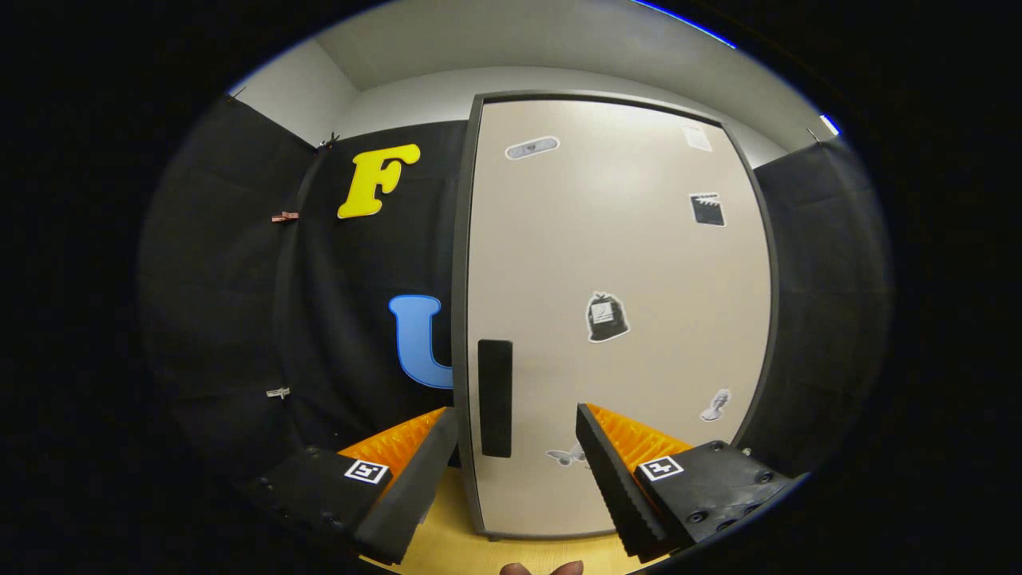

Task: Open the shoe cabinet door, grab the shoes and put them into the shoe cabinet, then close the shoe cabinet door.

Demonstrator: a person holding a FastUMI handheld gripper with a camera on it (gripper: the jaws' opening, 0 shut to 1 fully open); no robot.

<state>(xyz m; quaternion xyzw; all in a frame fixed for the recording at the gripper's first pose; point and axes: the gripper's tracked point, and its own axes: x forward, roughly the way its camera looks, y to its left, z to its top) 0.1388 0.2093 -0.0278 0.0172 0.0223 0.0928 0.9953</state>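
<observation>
A tall beige shoe cabinet (615, 263) with a dark frame stands straight ahead, its door shut. A black vertical handle (495, 398) sits near the door's left edge, low down. My gripper (517, 419) is open, its two fingers spread either side of that handle, with the left fingertip (441, 427) off the cabinet's left edge and the right fingertip (587, 423) in front of the door. Nothing is held between the fingers. Several small stickers dot the door.
The cabinet stands on a light wooden floor (447, 527). Black cloth booth walls (239, 279) close in on the left and right of the cabinet. A person's fingertips (543, 569) peek in below the gripper.
</observation>
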